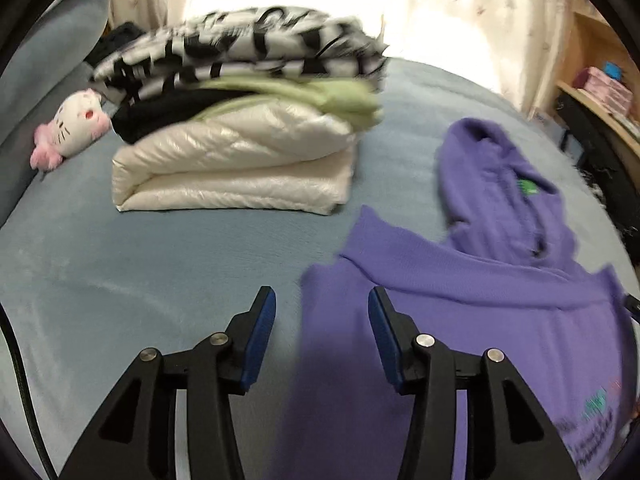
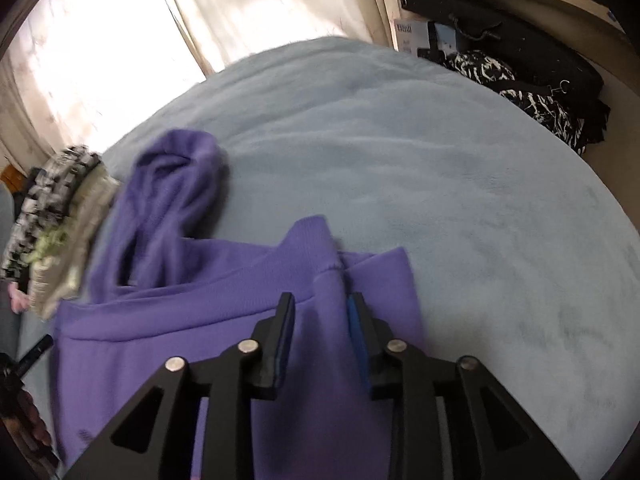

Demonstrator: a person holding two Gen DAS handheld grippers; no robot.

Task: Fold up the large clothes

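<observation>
A purple hoodie [image 1: 500, 300] lies on the blue-grey bed [image 1: 140, 272], hood toward the window, a sleeve folded across its body. It also shows in the right wrist view [image 2: 200, 320]. My left gripper [image 1: 322, 300] is open and empty, its fingers straddling the hoodie's left edge from above. My right gripper [image 2: 322, 304] is open above the hoodie's right shoulder, where a sleeve cuff [image 2: 312, 236] sticks up; purple cloth lies between the fingers, not clamped.
A stack of folded clothes [image 1: 240, 120] sits at the back left of the bed, also seen in the right wrist view [image 2: 60, 216]. A plush cat [image 1: 76, 128] lies beside it. Shelves and dark bags [image 2: 520, 72] stand past the bed's right edge. Curtains [image 2: 120, 60] behind.
</observation>
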